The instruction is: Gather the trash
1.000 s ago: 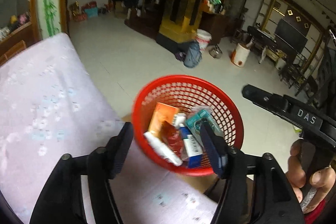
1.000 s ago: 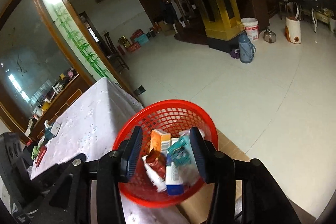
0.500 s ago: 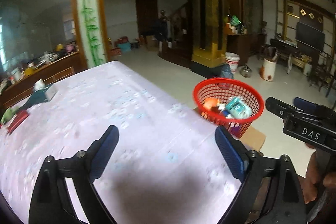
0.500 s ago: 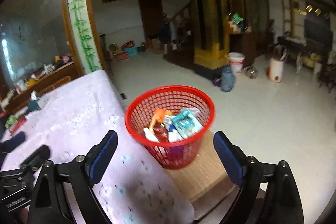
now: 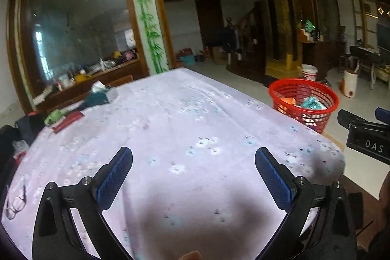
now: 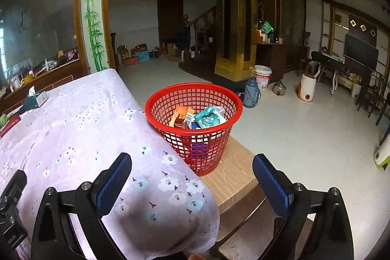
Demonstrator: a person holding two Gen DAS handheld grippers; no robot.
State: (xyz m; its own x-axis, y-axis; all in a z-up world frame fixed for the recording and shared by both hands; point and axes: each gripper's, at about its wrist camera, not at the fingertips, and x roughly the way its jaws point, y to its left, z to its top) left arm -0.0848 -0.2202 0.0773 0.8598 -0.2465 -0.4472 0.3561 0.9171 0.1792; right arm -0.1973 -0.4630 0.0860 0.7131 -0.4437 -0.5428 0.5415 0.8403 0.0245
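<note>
The round red plastic mesh basket (image 6: 193, 123) stands on a flat brown cardboard box (image 6: 234, 177) just beside the corner of the tabletop (image 5: 175, 128), which wears a lilac cloth with small flowers. Inside it lie an orange carton (image 6: 181, 115), a teal packet (image 6: 209, 116) and other wrappers. Both the left tongs (image 5: 193, 177) and the right tongs (image 6: 192, 179) hang wide apart and empty, short of the basket. Far across the cloth sit a tissue box (image 6: 36, 99) and a flat red packet (image 5: 68, 121).

Red basket (image 6: 193, 99) contents partly buried — lower items unreadable, right gripper (image 5: 360, 128) cut off
</note>
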